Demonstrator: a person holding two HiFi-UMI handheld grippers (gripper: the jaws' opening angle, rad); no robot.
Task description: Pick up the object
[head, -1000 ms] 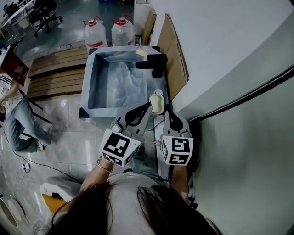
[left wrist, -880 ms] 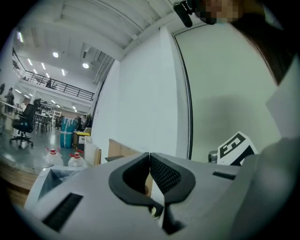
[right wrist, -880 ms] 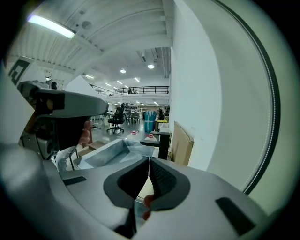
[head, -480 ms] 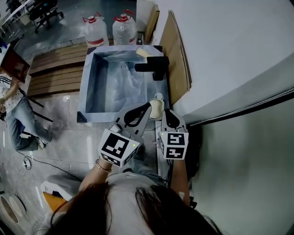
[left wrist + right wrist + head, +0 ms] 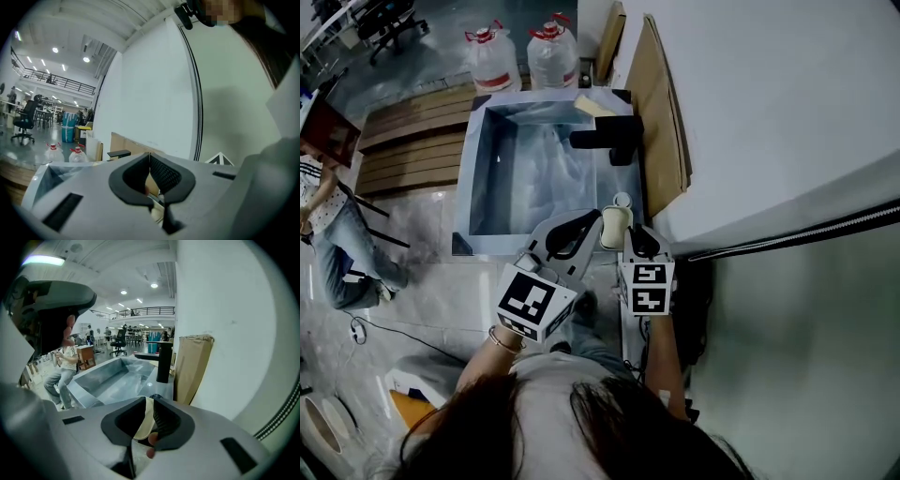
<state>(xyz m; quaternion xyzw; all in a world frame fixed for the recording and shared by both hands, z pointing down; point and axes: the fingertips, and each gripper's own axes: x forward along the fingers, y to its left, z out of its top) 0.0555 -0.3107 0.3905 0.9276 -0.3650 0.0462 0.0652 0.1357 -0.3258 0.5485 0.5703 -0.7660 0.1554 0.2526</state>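
A flat cream-coloured object (image 5: 613,228) is held just off the near right corner of a grey sink (image 5: 478,159). My right gripper (image 5: 628,231) is shut on it; in the right gripper view the cream object (image 5: 142,420) stands pinched between the dark pads (image 5: 161,420). My left gripper (image 5: 598,218) comes in from the left, its tip against the object's side. Its jaws meet at the tip in the left gripper view, where the left gripper (image 5: 149,157) looks shut with only a pale sliver showing behind the pads.
A black faucet (image 5: 609,139) stands on the sink's right rim, with a yellow sponge (image 5: 591,103) at the far corner. Cardboard sheets (image 5: 661,122) lean on the white wall at right. Two water jugs (image 5: 492,56) stand behind the sink. A seated person (image 5: 328,225) is at far left.
Both grippers and the cream object have drifted slightly left and nearer to me. The right gripper's marker cube has turned more square to the head camera. Both grips look unchanged.
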